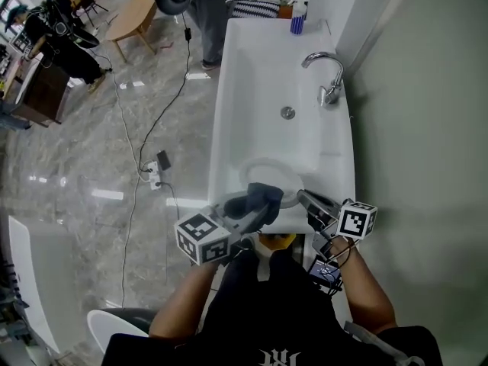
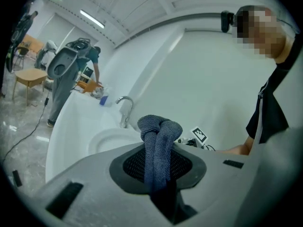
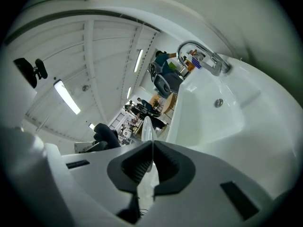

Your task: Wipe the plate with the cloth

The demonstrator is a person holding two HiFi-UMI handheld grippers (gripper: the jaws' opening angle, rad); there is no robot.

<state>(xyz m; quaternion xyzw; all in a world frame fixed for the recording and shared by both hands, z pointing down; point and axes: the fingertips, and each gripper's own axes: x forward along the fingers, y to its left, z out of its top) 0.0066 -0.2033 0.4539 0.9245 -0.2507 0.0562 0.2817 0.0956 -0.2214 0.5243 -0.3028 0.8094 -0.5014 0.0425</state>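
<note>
A white plate hangs over the near end of the white sink. My right gripper is shut on its right rim. In the right gripper view the plate shows edge-on, pinched between the pads of that gripper. A dark blue cloth lies bunched over the plate's near edge, and my left gripper is shut on it. In the left gripper view the cloth stands up knotted between the pads of the left gripper, with the plate behind it to the left.
A chrome faucet stands on the sink's right side, with the drain in the basin. A blue-capped bottle sits at the far end. A white wall runs along the right. Cables and a power strip lie on the floor at the left.
</note>
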